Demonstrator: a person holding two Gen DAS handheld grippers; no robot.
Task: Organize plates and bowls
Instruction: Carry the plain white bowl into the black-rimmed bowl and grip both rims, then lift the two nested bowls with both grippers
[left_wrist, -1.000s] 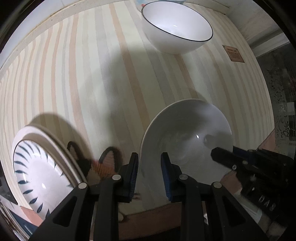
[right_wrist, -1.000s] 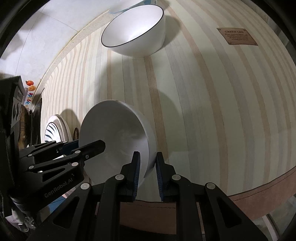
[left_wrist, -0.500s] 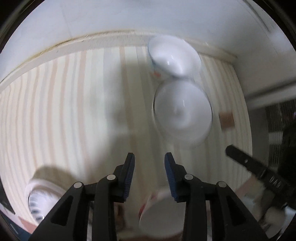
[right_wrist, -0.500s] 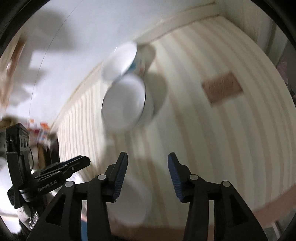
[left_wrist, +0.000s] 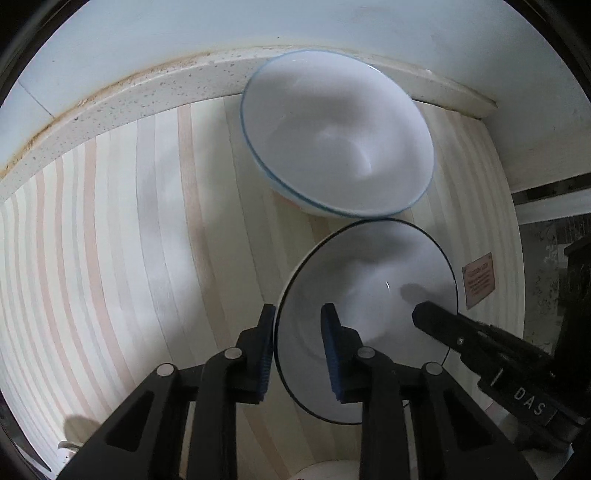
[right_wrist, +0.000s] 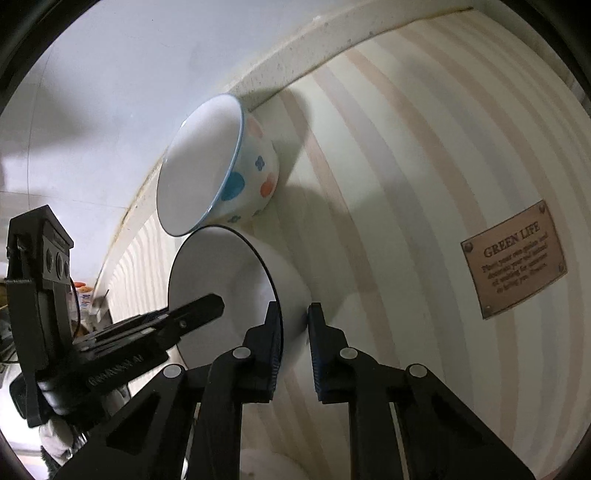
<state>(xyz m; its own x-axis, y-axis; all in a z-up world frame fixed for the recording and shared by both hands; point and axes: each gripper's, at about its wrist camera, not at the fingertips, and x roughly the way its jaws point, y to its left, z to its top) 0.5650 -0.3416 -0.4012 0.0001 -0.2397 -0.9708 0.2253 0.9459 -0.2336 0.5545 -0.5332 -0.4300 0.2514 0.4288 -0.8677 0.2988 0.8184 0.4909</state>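
Left gripper (left_wrist: 297, 347): closing on the near-left rim of the black-rimmed white bowl (left_wrist: 369, 317), one blue pad outside the wall, the other inside. A second ago it straddled the rim of a plain white bowl nearer the front edge of the mat; half a second ago its jaws were spread over bare cloth.
Black-rimmed white bowl: sits on the striped mat (left_wrist: 129, 258), right of centre, its far rim touching or just short of the spotted bowl (left_wrist: 338, 133).
Spotted bowl: far side of the mat, against the speckled ledge (left_wrist: 147, 92); it has a blue rim and blue and orange dots on the outside, seen from the right wrist view.
Right gripper (right_wrist: 293, 345): clamped on the right wall of the same black-rimmed bowl, pads on either side of the rim. A second ago it pinched the plain bowl; since then it let go and crossed to this one.
Meaning for the task: both grippers have left the plain bowl behind and now share a two-handed hold on the next bowl, probably to lift and nest it.
Label (right_wrist: 513, 258): the brown "GREEN LIFE" patch lies far right on the mat, well apart from the bowls.
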